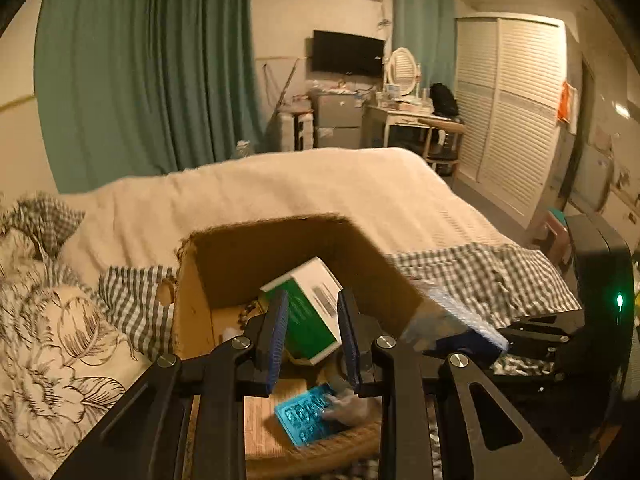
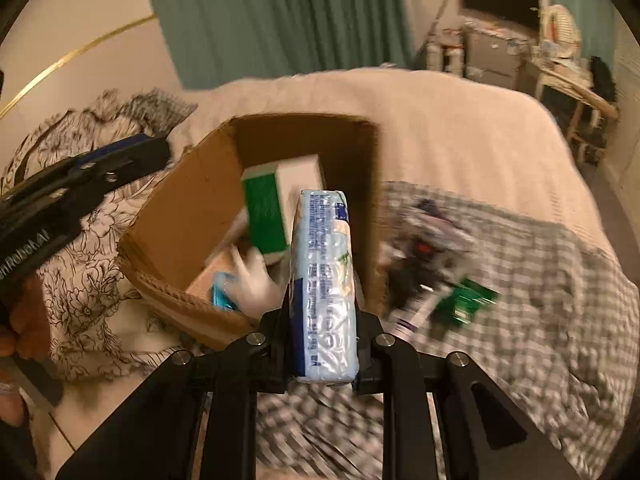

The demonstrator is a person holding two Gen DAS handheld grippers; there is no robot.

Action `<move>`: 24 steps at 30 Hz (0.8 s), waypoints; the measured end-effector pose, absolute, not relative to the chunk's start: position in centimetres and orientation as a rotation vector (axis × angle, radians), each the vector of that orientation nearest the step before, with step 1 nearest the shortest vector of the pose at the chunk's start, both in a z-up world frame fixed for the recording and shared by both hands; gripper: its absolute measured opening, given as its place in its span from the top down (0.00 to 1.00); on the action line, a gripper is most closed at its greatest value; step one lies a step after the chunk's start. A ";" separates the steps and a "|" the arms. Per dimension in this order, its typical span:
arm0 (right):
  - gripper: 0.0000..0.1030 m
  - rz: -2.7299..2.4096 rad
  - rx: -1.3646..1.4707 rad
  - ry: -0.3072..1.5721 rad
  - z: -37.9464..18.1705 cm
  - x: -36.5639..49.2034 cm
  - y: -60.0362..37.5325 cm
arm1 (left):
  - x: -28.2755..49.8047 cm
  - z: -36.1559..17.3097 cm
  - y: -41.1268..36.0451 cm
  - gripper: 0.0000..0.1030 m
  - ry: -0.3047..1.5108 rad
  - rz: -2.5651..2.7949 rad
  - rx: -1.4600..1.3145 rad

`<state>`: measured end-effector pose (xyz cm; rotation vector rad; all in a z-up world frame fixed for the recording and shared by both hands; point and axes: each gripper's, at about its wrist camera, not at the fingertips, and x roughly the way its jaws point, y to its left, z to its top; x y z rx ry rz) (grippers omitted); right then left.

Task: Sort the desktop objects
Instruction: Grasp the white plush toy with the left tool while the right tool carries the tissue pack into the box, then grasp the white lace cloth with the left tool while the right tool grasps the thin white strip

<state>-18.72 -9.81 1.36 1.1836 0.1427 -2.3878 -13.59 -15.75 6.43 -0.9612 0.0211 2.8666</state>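
Note:
An open cardboard box (image 1: 240, 256) (image 2: 180, 208) sits on the bed. Inside it a green and white carton (image 1: 320, 280) (image 2: 264, 208) leans on the far wall, and a teal blister pack (image 1: 308, 416) (image 2: 222, 292) lies on the bottom beside crumpled clear plastic (image 2: 256, 276). My left gripper (image 1: 312, 300) hangs over the box, open, with nothing between its blue pads. In the right wrist view the left gripper (image 2: 120, 160) is at the box's left. My right gripper (image 2: 324, 300) is shut on a pale blue tissue pack (image 2: 324, 280) (image 1: 464, 316), held upright at the box's near right corner.
A blurred pile of small items (image 2: 432, 248) and a green packet (image 2: 464, 300) lie on the checked cloth (image 2: 540, 320) right of the box. A floral pillow (image 1: 60, 340) is on the left and a cream blanket (image 1: 300, 184) behind. A person's hand (image 2: 12, 344) grips the left tool.

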 end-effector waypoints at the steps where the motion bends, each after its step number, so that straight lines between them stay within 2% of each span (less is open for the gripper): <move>1: 0.82 -2.374 1.182 0.186 0.9 -19.5 -11.4 | -14.3 5.9 -16.5 0.75 -0.023 2.865 -0.972; 3: 0.82 -2.362 1.185 0.196 0.4 -20.8 -12.9 | -13.8 5.1 -17.6 0.75 -0.078 2.859 -0.982; 4: 0.78 -2.353 1.192 0.175 0.2 -21.4 -13.5 | -13.9 4.8 -17.9 0.74 -0.090 2.864 -0.990; 5: 0.57 -2.346 1.199 0.145 0.1 -22.0 -13.8 | -14.1 4.5 -18.2 0.73 -0.092 2.868 -1.002; 6: 0.42 -2.366 1.188 0.116 0.4 -22.3 -13.6 | -14.2 4.2 -18.5 0.72 -0.084 2.871 -1.015; 7: 0.24 -2.382 1.167 0.094 0.7 -22.4 -13.2 | -14.2 4.1 -18.7 0.66 -0.074 2.874 -1.023; 8: 0.23 -2.409 1.137 0.092 1.2 -22.1 -12.6 | -14.1 4.2 -19.0 0.47 -0.089 2.886 -1.012; 10: 0.23 -2.421 1.104 0.142 2.3 -21.3 -11.3 | -13.9 4.1 -19.4 0.19 -0.073 2.913 -1.024; 15: 0.23 -2.496 1.130 0.219 3.9 -17.9 -5.9 | -11.9 4.9 -17.8 0.16 -0.034 2.931 -1.017; 17: 0.23 -2.545 1.151 0.242 4.6 -15.9 -2.7 | -10.4 5.0 -15.7 0.12 -0.010 2.936 -0.996; 20: 0.23 -2.593 1.189 0.189 4.6 -12.6 2.2 | -7.7 4.6 -11.4 0.07 -0.045 2.891 -0.969; 24: 0.23 -2.650 1.223 0.116 3.8 -8.6 8.2 | -5.5 3.1 -5.8 0.07 -0.092 2.800 -0.997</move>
